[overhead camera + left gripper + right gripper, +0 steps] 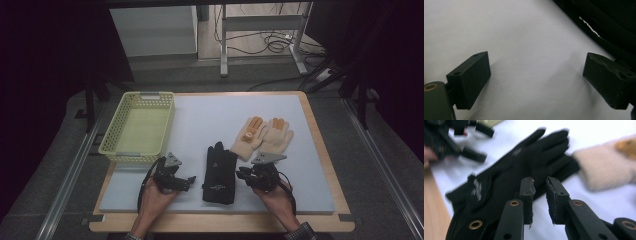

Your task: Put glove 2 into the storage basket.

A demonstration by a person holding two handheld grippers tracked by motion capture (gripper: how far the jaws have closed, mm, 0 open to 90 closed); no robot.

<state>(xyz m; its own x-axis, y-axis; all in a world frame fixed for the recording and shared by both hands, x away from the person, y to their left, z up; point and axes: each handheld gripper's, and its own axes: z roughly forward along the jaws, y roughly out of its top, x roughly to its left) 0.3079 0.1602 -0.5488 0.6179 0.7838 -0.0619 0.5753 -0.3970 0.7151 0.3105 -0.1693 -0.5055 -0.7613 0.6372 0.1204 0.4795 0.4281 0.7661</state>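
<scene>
Nearest the table's front edge, two hands, each around a gripper. Left gripper [187,180] low over the white mat [210,120], just left of the black gloves [220,172], jaws spread wide with bare mat between them; in the left gripper view, a dark edge of the gloves [604,22] just beyond the right-hand jaw, not touching it. Right gripper [242,174] just right of the same gloves, pointed toward them; in the right gripper view [539,202], jaws nearly together with a narrow slit of white mat between, nothing clamped, the pads short of the black fabric [524,167]. No earlier picture, so only the present stance told. Black gloves stacked flat in the middle of the mat, cuffs toward the person, fingers pointing away, between the two grippers. Farther back and to the right, a pair of cream knitted gloves [262,137] with orange patches, side by side, fingers away, just beyond the right gripper. Farther back on the left, a yellow-green perforated basket [107,140] at the mat's left edge, behind the left gripper. Beyond the wooden table [320,150], grey floor, metal desk legs and loose cables.
</scene>
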